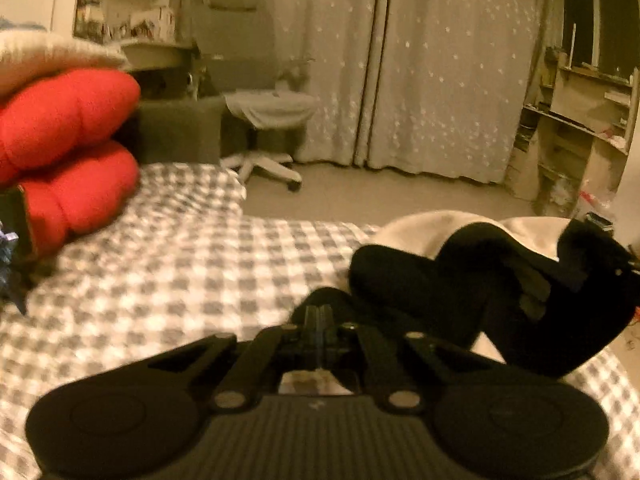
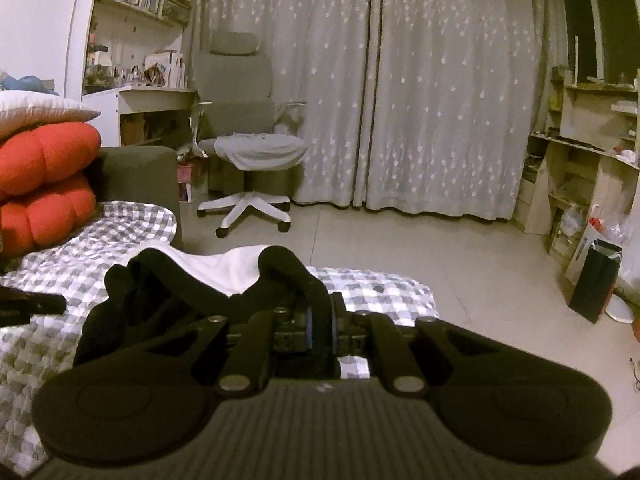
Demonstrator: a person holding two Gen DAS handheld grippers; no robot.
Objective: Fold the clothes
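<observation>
Left wrist view: the left gripper (image 1: pixel 319 314) has its jaws together, pinched on a fold of the black garment (image 1: pixel 460 280). The garment lies on the checked bedcover (image 1: pixel 160 264), lapping over a white cloth (image 1: pixel 416 228), to the right of the red cushions (image 1: pixel 68 152).

Right wrist view: the right gripper (image 2: pixel 321 322) has its jaws clamped on a raised fold of the black garment (image 2: pixel 160 292). The rest of the garment trails left of the gripper across the bedcover (image 2: pixel 380 292). The white cloth (image 2: pixel 224 268) sits behind it. An office chair (image 2: pixel 248 140) stands on the floor beyond the bedcover.
</observation>
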